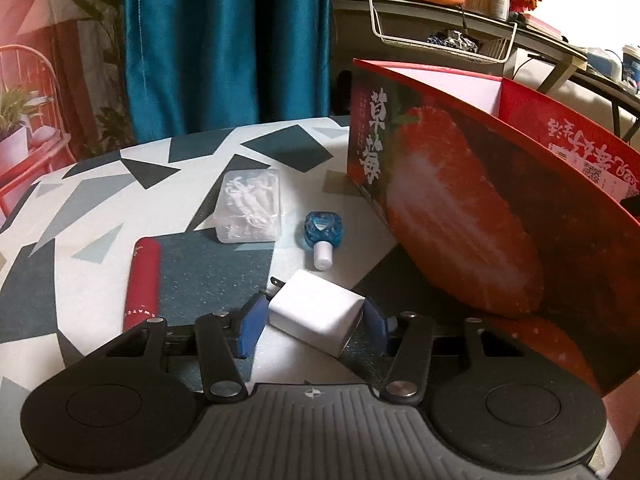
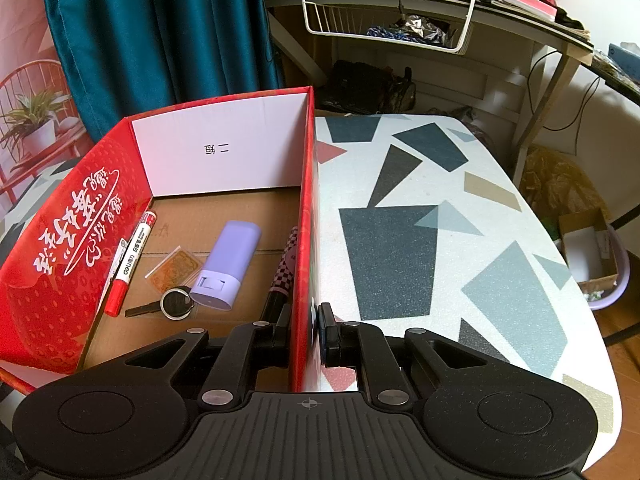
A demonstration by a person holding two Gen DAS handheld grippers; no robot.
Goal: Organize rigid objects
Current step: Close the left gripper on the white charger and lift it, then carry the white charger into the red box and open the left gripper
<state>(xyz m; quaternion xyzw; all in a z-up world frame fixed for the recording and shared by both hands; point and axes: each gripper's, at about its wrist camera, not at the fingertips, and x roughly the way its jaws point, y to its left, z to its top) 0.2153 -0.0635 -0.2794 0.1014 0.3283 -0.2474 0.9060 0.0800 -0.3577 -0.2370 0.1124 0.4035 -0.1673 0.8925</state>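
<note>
In the left wrist view my left gripper (image 1: 314, 320) has its blue pads on both sides of a white plug charger (image 1: 316, 316) on the table; the jaws look closed on it. Beyond it lie a blue bottle with a white cap (image 1: 322, 236), a clear box of floss picks (image 1: 251, 207) and a red tube (image 1: 143, 282). The red strawberry box (image 1: 460, 216) stands to the right. In the right wrist view my right gripper (image 2: 305, 330) is shut on that box's right wall (image 2: 306, 240). Inside the box lie a purple case (image 2: 226, 264), a red marker (image 2: 130, 262), a key (image 2: 168, 304), a small packet (image 2: 174, 270) and a checkered pen (image 2: 284, 272).
The table (image 2: 440, 240) has a white cloth with dark geometric patches. A teal curtain (image 1: 224, 40) hangs behind. A cluttered desk with a white wire basket (image 2: 384, 20) stands at the back right. A bin with cardboard (image 2: 592, 256) sits on the floor to the right.
</note>
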